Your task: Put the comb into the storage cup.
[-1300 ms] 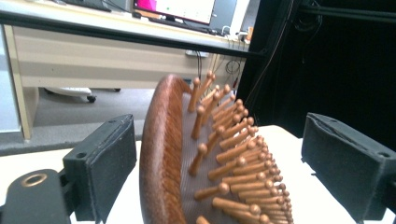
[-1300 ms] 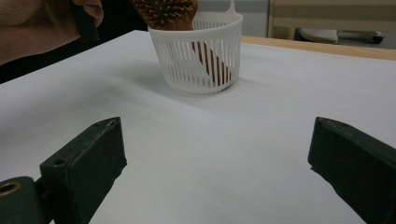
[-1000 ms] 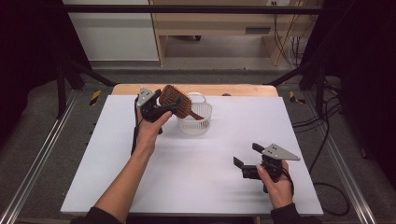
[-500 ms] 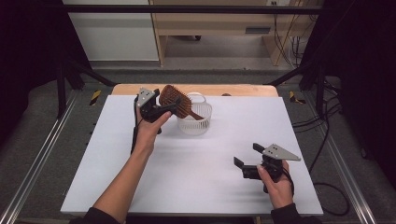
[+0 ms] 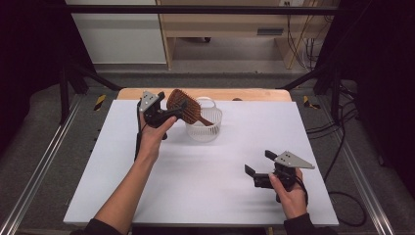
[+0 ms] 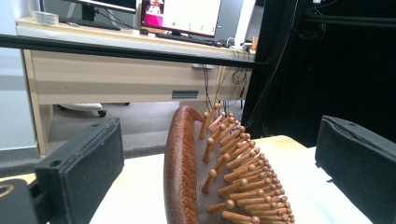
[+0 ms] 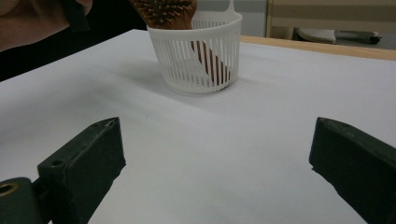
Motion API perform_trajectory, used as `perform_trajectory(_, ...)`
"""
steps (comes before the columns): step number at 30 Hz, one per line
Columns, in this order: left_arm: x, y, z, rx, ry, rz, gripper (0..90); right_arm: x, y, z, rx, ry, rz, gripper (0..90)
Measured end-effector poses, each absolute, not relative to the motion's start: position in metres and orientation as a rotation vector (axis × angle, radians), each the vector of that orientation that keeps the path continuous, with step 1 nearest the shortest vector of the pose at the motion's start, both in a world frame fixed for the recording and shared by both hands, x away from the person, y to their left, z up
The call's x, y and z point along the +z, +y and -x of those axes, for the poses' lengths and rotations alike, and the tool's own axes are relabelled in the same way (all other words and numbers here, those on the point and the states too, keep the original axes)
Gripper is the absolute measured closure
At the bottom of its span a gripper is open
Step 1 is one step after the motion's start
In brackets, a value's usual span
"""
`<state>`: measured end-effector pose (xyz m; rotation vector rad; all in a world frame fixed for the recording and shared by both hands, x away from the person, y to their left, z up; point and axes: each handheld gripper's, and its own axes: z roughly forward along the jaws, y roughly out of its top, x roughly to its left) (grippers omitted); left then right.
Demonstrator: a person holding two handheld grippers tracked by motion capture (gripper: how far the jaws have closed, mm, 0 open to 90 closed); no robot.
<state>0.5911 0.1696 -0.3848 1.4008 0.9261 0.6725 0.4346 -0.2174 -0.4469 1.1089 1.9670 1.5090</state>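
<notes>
Here the left claw [image 5: 172, 113] stands wide apart around the hairbrush [image 5: 183, 105] head, not gripping, its handle propped inside the white basket [image 5: 204, 128] just beyond, while the right claw [image 5: 258, 170] rests open, well apart on the bench [image 5: 195, 186].

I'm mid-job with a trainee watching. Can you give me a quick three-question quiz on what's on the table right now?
1. True or false: the left gripper has its jaws clamped shut on the hairbrush.
2. Which part of the hairbrush sits inside the white basket? A) the handle B) the bristle head C) no part of it
3. Fill in: the right gripper, low over the white table, has its jaws ____ and holds ____.

Key: 1 false, the jaws stand apart on either side of the brush head. 2 A. 3 open, nothing.
</notes>
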Motion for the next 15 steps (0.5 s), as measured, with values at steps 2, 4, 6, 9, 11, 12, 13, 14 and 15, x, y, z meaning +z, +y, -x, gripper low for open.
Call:
perform_trajectory(2, -0.384, 0.170, -0.590, 0.678, 0.922, -1.402, 1.5, -0.447, -0.218, -0.434, 1.509, 1.965, -1.110, 3.8)
perform_trajectory(4, -0.382, 0.170, -0.588, 0.681, 0.917, -1.403, 1.5, -0.447, -0.218, -0.434, 1.508, 1.966, -1.109, 3.8)
perform_trajectory(6, -0.380, 0.170, -0.586, 0.688, 0.908, -1.409, 1.5, -0.447, -0.217, -0.434, 1.507, 1.967, -1.109, 3.8)
perform_trajectory(9, -0.377, 0.172, -0.583, 0.700, 0.895, -1.419, 1.5, -0.447, -0.217, -0.435, 1.505, 1.969, -1.108, 3.8)
perform_trajectory(11, -0.375, 0.174, -0.581, 0.706, 0.887, -1.421, 1.5, -0.447, -0.217, -0.435, 1.504, 1.969, -1.108, 3.8)
perform_trajectory(12, -0.374, 0.175, -0.581, 0.704, 0.884, -1.419, 1.5, -0.447, -0.217, -0.435, 1.503, 1.969, -1.107, 3.8)
perform_trajectory(13, -0.374, 0.176, -0.580, 0.704, 0.885, -1.414, 1.5, -0.447, -0.217, -0.435, 1.502, 1.969, -1.107, 3.8)
perform_trajectory(14, -0.373, 0.177, -0.580, 0.702, 0.887, -1.412, 1.5, -0.447, -0.217, -0.435, 1.503, 1.968, -1.108, 3.8)
perform_trajectory(15, -0.372, 0.178, -0.579, 0.700, 0.890, -1.407, 1.5, -0.447, -0.216, -0.435, 1.503, 1.968, -1.108, 3.8)
